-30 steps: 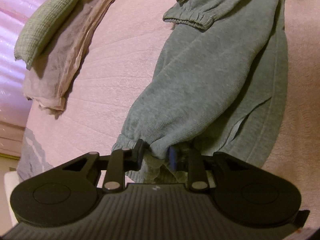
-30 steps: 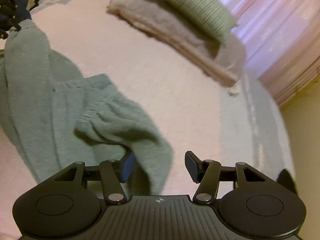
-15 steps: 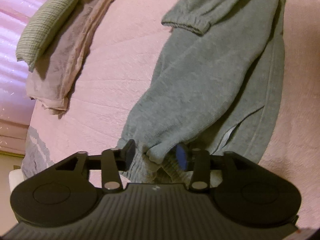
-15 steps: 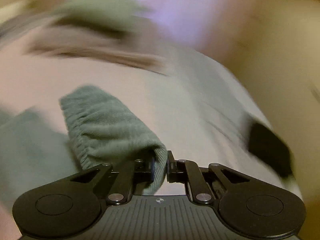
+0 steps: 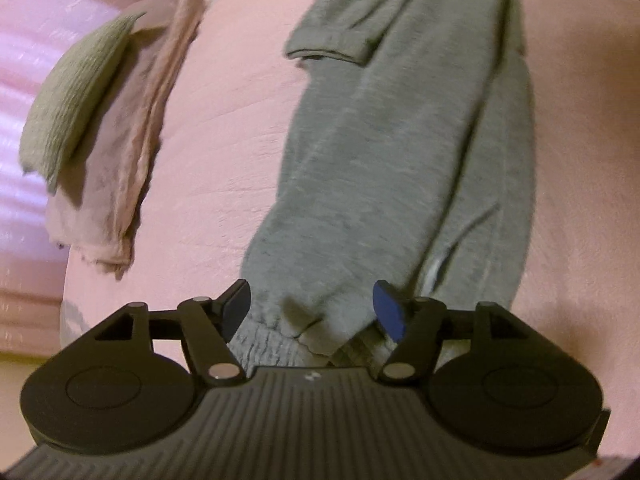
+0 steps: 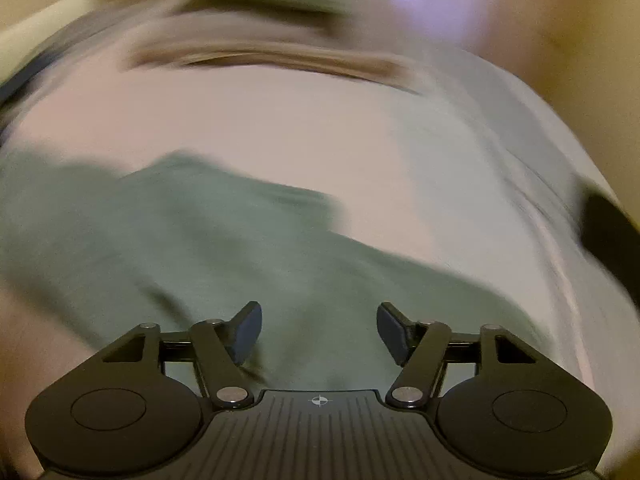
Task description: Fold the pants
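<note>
Pants (image 5: 404,152) of grey fleece stretch up the middle of the left wrist view across a pink bed (image 5: 232,128), one leg laid over the other, a ribbed cuff (image 5: 328,46) doubled back near the top of the frame and the gathered elastic waistband (image 5: 280,336) bunched at the bottom between the fingers; in the right wrist view, heavily blurred, the same grey cloth (image 6: 200,248) fills the lower half of the frame

Left gripper (image 5: 312,308) has just been opening and its fingers stand wide, the waistband lying between them but not pinched; right gripper (image 6: 320,330) has likewise just been opening, its fingers wide over the cloth with nothing clamped

Judged from this, a lengthwise fold appears laid down and released, a crosswise fold not yet made. The risk lies in the thick, springy fleece: let go, the upper layer may creep off the lower one, and the puckered waistband could hold the edges out of line. A regrip taking only one layer would drag the stack askew on the fuzzy bedcover

At the upper left of the left wrist view lies a flat stack of beige folded cloth (image 5: 120,184) with ragged edges, a green waffle-knit cushion (image 5: 76,100) resting on top, well apart from the pants
</note>
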